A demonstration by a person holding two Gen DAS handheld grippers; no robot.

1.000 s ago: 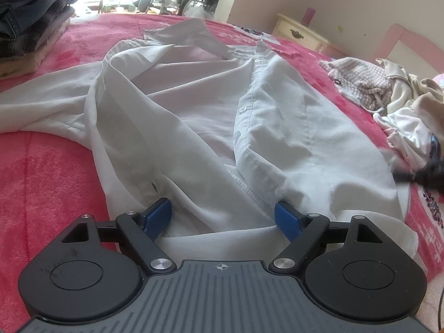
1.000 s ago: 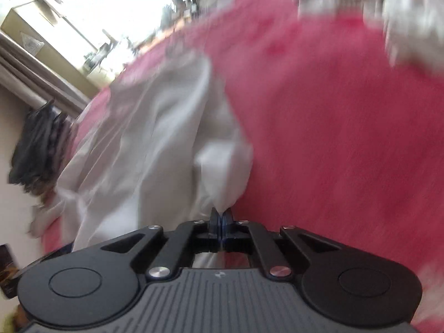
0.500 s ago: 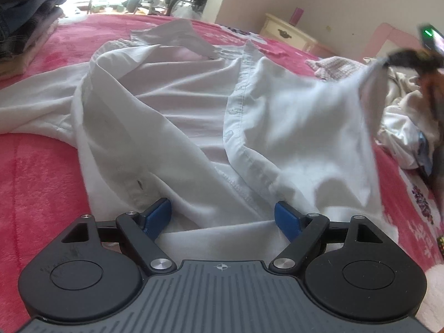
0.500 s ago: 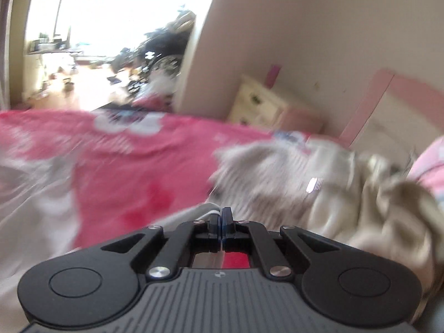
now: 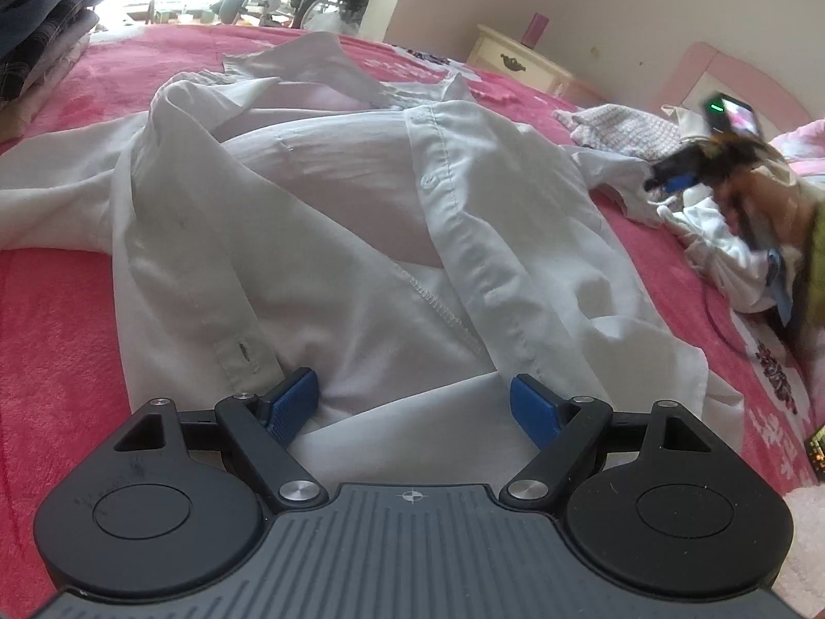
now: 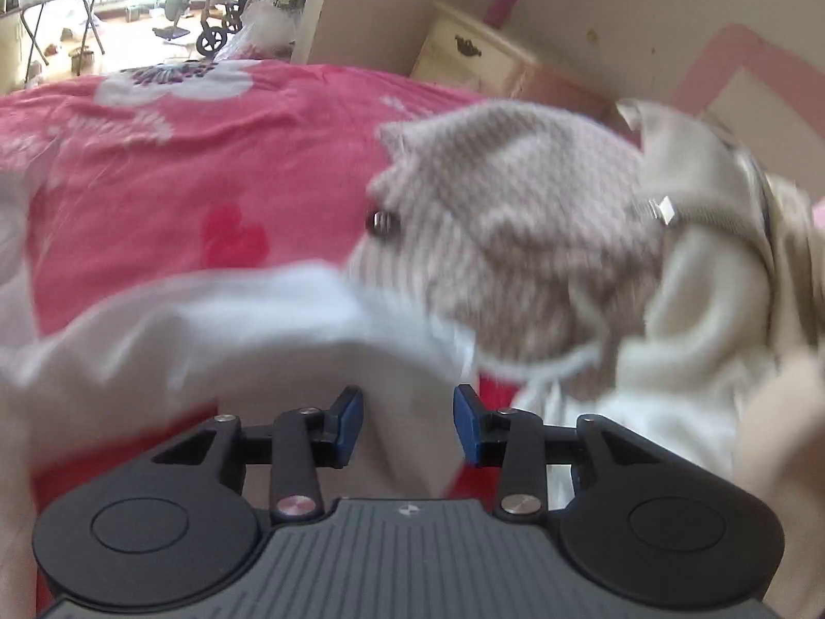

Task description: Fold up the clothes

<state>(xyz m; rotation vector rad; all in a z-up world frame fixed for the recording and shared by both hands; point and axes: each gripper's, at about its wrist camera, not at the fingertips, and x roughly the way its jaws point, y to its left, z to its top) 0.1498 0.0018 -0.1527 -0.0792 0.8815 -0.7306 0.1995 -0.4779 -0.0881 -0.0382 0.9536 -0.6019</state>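
Left wrist view: left gripper [image 5: 412,402] jaws spread, white button-up cotton shirt [image 5: 361,237] hem between them, on pink bed [image 5: 56,320].
Right gripper [image 6: 407,420]: jaws spread, blurred white sleeve between; beige knit garment [image 6: 515,237] ahead.

Cream nightstand [image 5: 521,64] at upper right, a pink cup [image 5: 534,29] on top; wheelchair [image 6: 242,5] at upper left; pink headboard [image 6: 742,82] at right.

Both wrist cams low, share shirt [image 5: 361,237]
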